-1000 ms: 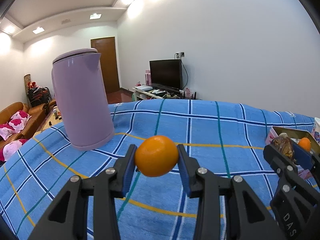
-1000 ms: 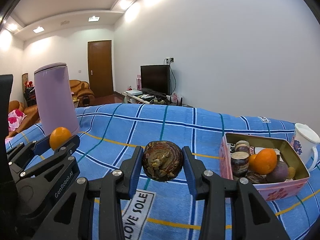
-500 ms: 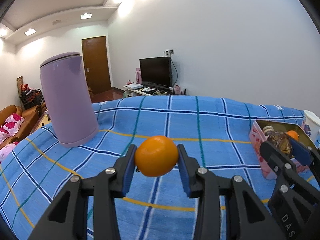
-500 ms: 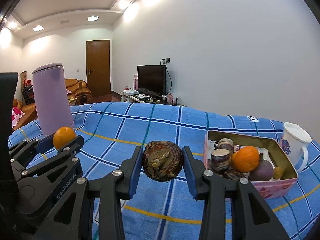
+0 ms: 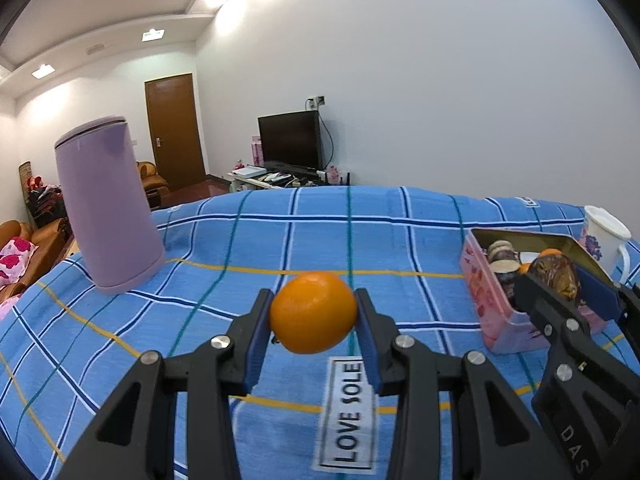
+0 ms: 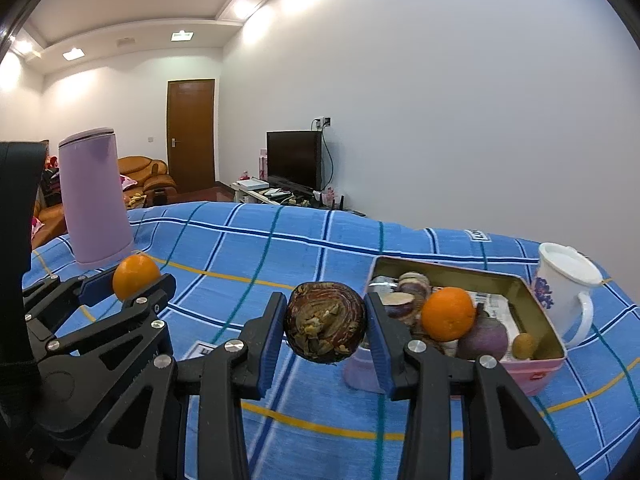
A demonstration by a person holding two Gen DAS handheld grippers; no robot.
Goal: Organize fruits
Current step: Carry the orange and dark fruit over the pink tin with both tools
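Two fruits are riding in clamped fingers. Left wrist view: the left gripper (image 5: 313, 314) is squeezing an orange (image 5: 313, 313), the tin (image 5: 478, 280) lying off to its right. Right wrist view: the right gripper (image 6: 325, 328), nearer, is gripping a brown fruit (image 6: 325, 327) just left of the tin (image 6: 532, 292).

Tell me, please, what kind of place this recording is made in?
Most likely the living room of a home. A television stands on a low stand by the wall, a brown sofa sits near the wooden door, and the work surface wears a blue checked cloth.
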